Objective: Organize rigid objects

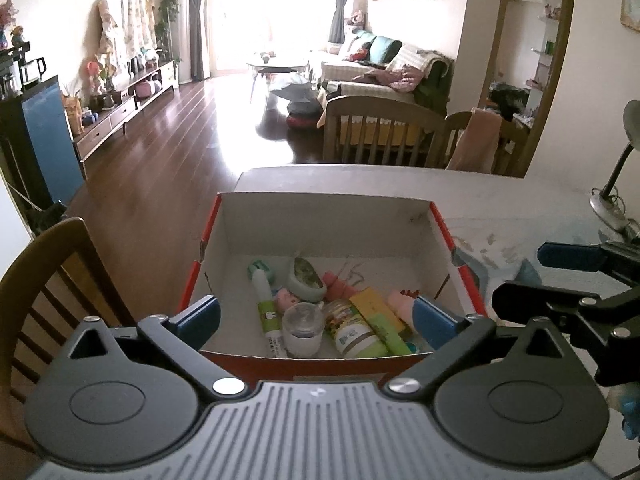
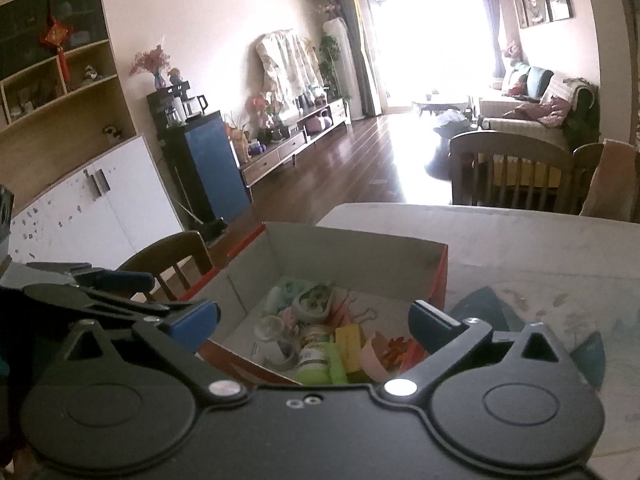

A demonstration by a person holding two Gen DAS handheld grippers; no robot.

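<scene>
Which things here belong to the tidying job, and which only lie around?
Belong to the job:
- cardboard box
- glass jar
- glue stick
- green-labelled bottle
- yellow packet
- left tongs, open
- right tongs, open

Just lying about:
- desk lamp
- wooden chair

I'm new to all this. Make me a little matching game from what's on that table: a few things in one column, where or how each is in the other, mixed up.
Things:
1. glue stick
2. clear glass jar
3. left tongs
4. desk lamp

Place or state:
A. open, nothing between them
B. on the table outside the box
C. lying along the box's left side
D. upright near the box's front wall

Pairs: 1-C, 2-D, 3-A, 4-B
</scene>
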